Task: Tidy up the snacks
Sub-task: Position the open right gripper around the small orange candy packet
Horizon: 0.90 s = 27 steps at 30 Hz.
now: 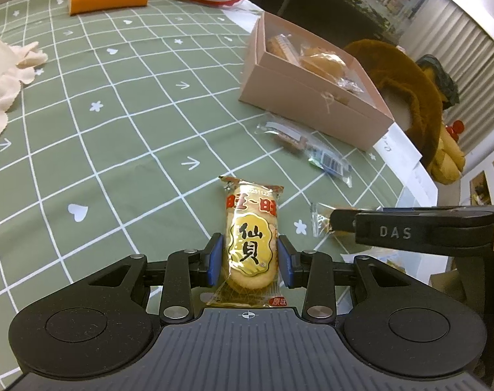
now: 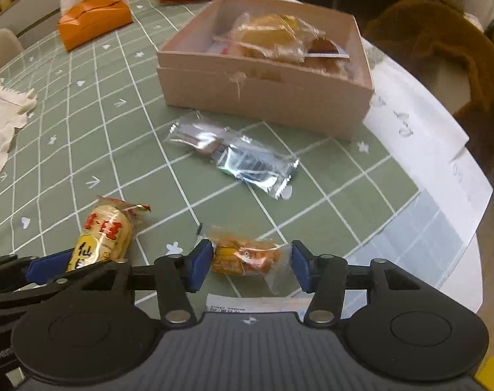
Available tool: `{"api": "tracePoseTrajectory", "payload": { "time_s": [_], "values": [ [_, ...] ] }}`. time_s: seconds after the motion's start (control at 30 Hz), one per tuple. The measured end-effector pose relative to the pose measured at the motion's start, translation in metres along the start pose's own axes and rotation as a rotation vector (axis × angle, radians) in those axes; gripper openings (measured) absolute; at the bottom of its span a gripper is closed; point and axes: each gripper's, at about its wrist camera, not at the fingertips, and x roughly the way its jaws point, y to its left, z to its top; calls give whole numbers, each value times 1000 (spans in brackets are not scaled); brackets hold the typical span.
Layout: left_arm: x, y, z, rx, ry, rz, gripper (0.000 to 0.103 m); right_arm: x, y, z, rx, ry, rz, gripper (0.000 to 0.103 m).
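While the left tongs [image 1: 250, 262] pinch the rice cracker packet [image 1: 250, 241] on the green checked bench [image 1: 116, 150], the right tongs [image 2: 251, 265] bracket the orange snack packet [image 2: 247, 258], their grip unclear; a silver packet [image 2: 233, 154] lies beyond; behind it sits the pink box [image 2: 266, 97] holding wrapped snacks.

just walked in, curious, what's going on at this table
A person with a gripper in each hand is sorting snacks into the pink box, which already holds a few. The left gripper is shut on a rice cracker pack. The right gripper straddles an orange snack on the tablecloth; its grip isn't clear. A silver packet lies loose by the box.
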Motion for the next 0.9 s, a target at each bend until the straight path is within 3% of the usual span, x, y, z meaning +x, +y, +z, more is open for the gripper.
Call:
{"api": "tracePoseTrajectory", "payload": {
  "time_s": [0.3,0.33,0.43,0.6,0.73,0.8,0.83,0.87,0.9],
  "values": [
    [0,4,1,-33,-2,-17,40,-8,-15,8,15,-8,29,42],
    [0,6,1,-40,-3,-21,40,-10,-17,10,14,-12,32,35],
    [-1,9,1,-71,-5,-27,40,-19,-22,16,10,-32,49,29],
    [-1,7,2,-66,-5,-10,40,-34,-32,22,2,-85,71,29],
    [0,5,2,-63,-6,1,40,-26,-39,24,-40,-52,121,30],
    [1,5,1,-63,-9,3,40,-19,-38,22,-63,-4,151,47],
    [1,4,1,-62,-10,5,40,-16,-37,20,-68,11,163,68],
    [1,5,1,-61,-11,5,40,-13,-36,17,-65,11,159,81],
    [1,5,1,-60,-11,5,40,-11,-33,14,-66,6,146,83]
  ]
}}
